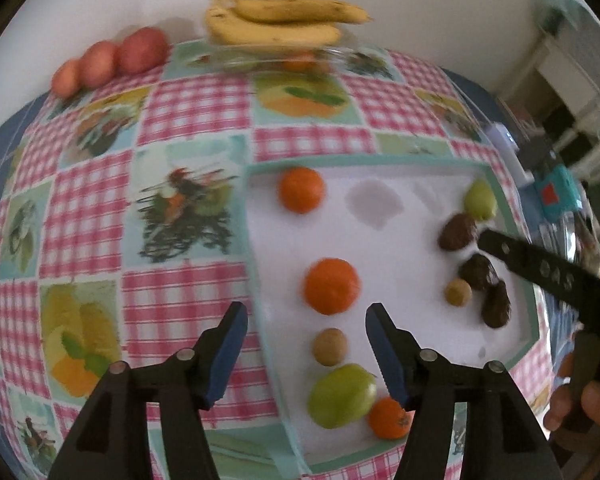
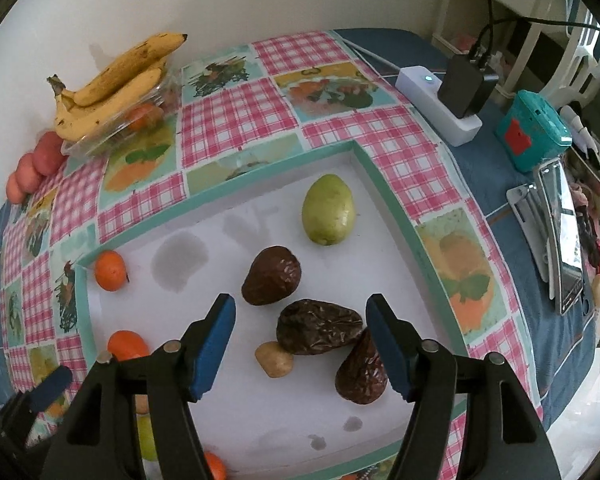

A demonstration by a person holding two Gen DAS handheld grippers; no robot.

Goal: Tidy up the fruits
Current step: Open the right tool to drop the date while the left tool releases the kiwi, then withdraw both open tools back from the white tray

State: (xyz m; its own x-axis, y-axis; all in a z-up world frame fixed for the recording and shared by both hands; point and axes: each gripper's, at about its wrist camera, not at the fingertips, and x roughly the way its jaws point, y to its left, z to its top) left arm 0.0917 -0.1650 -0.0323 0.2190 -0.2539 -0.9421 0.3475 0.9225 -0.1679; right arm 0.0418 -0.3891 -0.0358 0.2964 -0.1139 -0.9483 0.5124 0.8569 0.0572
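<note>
The left wrist view is blurred, so the fruits in the white tray lose detail. The left hand-held gripper hangs with jaws apart above an orange; its arms cut off another orange. The right hand-held gripper, also spread and empty, hovers over three wrinkled brown fruits. Bananas cover a clear container on the tabletop, near the wall.
</note>
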